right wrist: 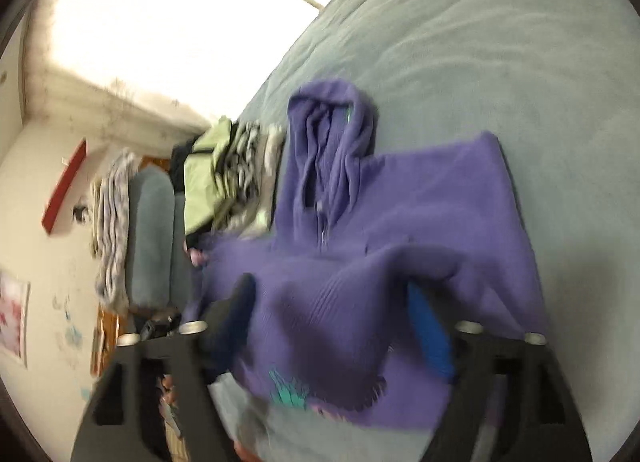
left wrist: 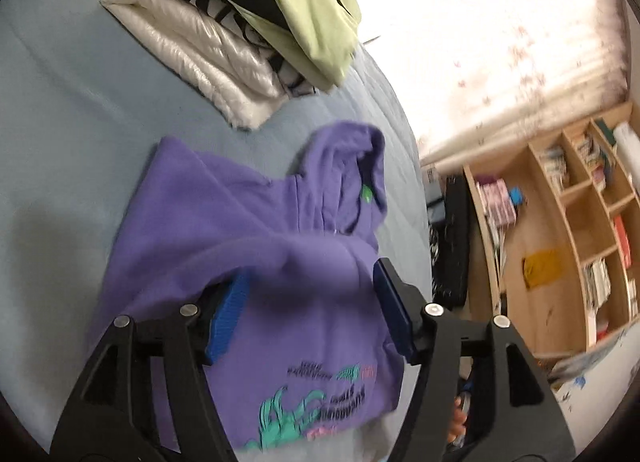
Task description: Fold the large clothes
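A purple hoodie (left wrist: 240, 214) with a teal print lies on the blue-grey bed (left wrist: 60, 122), its hood (left wrist: 352, 166) towards the far side. My left gripper (left wrist: 310, 302) is open just above the hoodie's lower half. A blurred hump of purple fabric rises between its blue pads (left wrist: 226, 318) without being pinched. In the right wrist view the same hoodie (right wrist: 440, 198) spreads over the bed (right wrist: 480, 42). My right gripper (right wrist: 332, 314) is open wide there, and a loose fold of the hoodie's ribbed hem sits between its pads (right wrist: 430, 334).
A stack of folded clothes (left wrist: 240, 42), green, black-and-white and shiny white, sits on the bed beyond the hoodie, also seen as the stack (right wrist: 224, 178). A wooden bookshelf (left wrist: 560, 242) stands past the bed's edge. A grey bolster pillow (right wrist: 150, 238) lies near the wall.
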